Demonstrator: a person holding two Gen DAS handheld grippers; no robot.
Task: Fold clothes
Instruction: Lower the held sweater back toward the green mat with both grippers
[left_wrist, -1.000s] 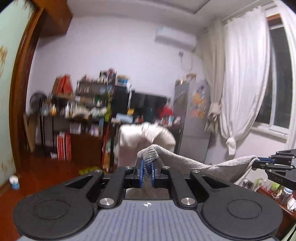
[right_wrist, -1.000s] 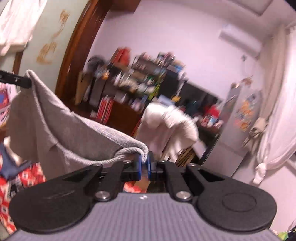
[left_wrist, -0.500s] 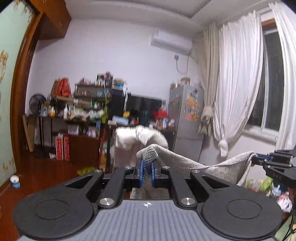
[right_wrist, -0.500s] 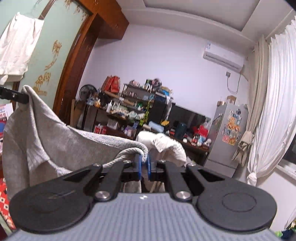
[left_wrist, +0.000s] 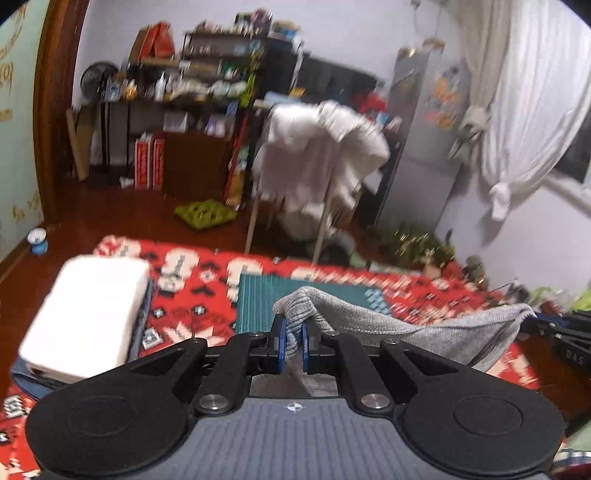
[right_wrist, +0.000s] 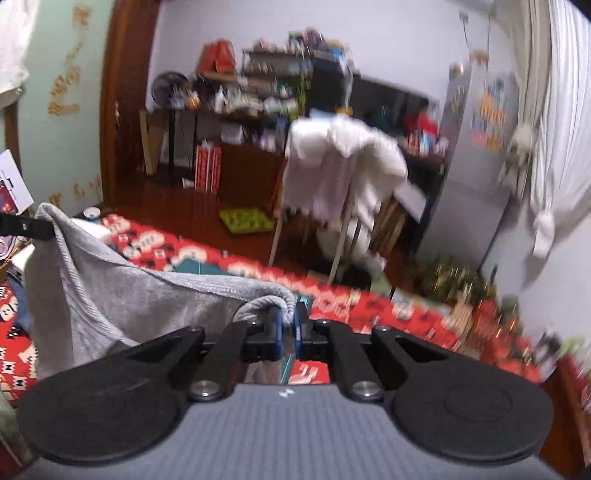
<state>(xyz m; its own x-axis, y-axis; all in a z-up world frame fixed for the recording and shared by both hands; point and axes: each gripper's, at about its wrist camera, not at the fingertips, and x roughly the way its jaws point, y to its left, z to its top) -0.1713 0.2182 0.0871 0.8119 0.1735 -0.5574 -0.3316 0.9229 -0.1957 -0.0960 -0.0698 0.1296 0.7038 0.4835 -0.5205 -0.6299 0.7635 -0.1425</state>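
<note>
Grey knit garment (left_wrist: 424, 328) hangs slack between your two grippers above the red patterned blanket (left_wrist: 199, 291). Its lower part is hidden behind the gripper bodies, and motion blur smears the shelves and the blanket pattern. Your left gripper (left_wrist: 293, 338) is clamped on one bunched corner; your right gripper (right_wrist: 289, 325) pinches the opposite corner. A white folded item (left_wrist: 85, 314) lies to the left.

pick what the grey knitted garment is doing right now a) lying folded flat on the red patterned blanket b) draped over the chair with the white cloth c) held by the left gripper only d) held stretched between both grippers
d: the grey knitted garment is pinched in the left gripper and the right gripper, its edge spanning between them above the red patterned blanket.
</note>
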